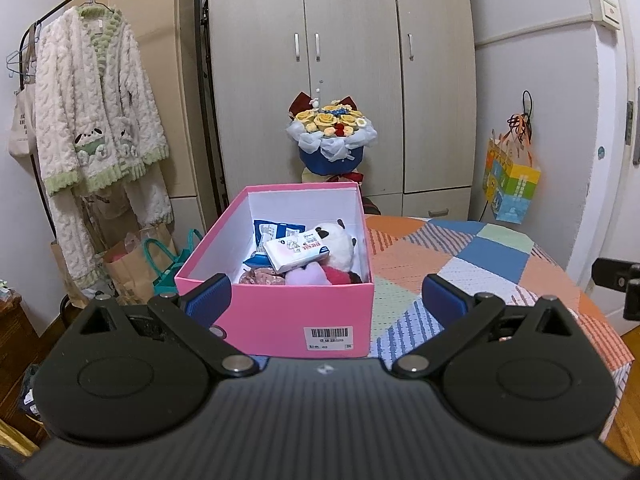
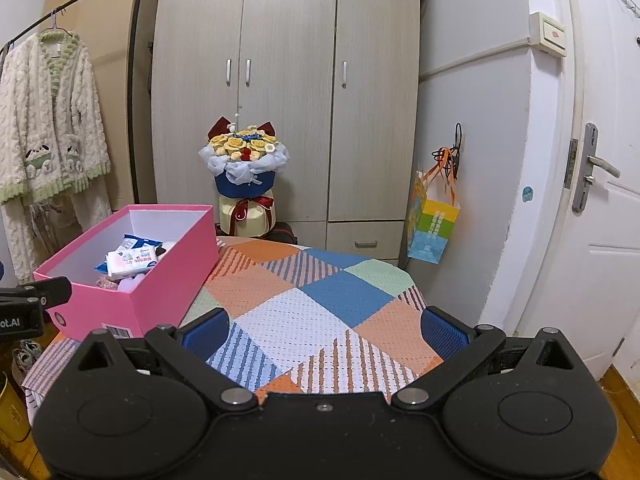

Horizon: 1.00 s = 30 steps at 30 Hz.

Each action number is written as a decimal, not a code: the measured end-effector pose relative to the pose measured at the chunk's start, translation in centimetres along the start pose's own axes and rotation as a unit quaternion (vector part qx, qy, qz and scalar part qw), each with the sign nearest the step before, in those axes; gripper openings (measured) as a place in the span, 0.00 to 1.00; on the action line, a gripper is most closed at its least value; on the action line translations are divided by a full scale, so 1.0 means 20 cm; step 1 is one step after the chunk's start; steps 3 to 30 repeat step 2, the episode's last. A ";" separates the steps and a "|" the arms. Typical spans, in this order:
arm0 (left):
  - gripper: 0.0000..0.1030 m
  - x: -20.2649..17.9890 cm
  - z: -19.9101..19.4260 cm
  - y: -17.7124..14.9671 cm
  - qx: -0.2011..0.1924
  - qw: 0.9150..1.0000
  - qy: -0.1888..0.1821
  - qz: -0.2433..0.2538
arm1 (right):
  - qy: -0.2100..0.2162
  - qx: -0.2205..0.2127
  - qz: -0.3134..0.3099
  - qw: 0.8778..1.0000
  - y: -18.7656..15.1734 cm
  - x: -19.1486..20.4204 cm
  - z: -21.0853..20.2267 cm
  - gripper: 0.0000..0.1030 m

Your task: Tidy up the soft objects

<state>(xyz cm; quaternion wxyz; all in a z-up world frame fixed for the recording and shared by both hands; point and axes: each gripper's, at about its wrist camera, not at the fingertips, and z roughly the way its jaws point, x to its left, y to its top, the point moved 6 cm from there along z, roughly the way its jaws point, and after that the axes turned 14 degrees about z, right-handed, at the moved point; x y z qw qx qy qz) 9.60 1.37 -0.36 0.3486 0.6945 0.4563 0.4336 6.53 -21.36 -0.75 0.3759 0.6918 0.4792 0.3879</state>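
Pink box (image 1: 276, 312) sits on patchwork tablecloth (image 2: 320, 300), holding panda plush (image 1: 340, 246), tissue pack (image 1: 298, 254), purple plush (image 1: 308, 276). Left gripper (image 1: 328, 300) open, facing box. Right gripper (image 2: 324, 332) open, right of box; only its view shows door handle (image 2: 596, 164).

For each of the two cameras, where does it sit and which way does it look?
Left wrist: sits on the left claw, looks forward at the pink box close ahead; both open fingers show, plus part of the other claw at right.
Right wrist: sits on the right claw, looks over the bare patchwork cloth toward the wardrobe; both open fingers show, plus the left claw's edge.
Shared: box, cloth, bouquet, wardrobe.
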 end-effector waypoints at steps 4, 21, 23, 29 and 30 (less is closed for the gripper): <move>1.00 0.00 0.00 0.00 0.000 1.000 0.000 0.000 | 0.000 0.001 -0.001 1.000 0.00 0.00 0.00 1.00; 1.00 0.00 0.00 0.00 0.000 1.000 0.000 0.000 | 0.000 0.001 -0.001 1.000 0.00 0.00 0.00 1.00; 1.00 0.00 0.00 0.00 0.000 1.000 0.000 0.000 | 0.000 0.001 -0.001 1.000 0.00 0.00 0.00 1.00; 1.00 0.00 0.00 0.00 0.000 1.000 0.000 0.000 | 0.000 0.001 -0.001 1.000 0.00 0.00 0.00 1.00; 1.00 0.00 0.00 0.00 0.000 1.000 0.000 0.000 | 0.000 0.001 -0.001 1.000 0.00 0.00 0.00 1.00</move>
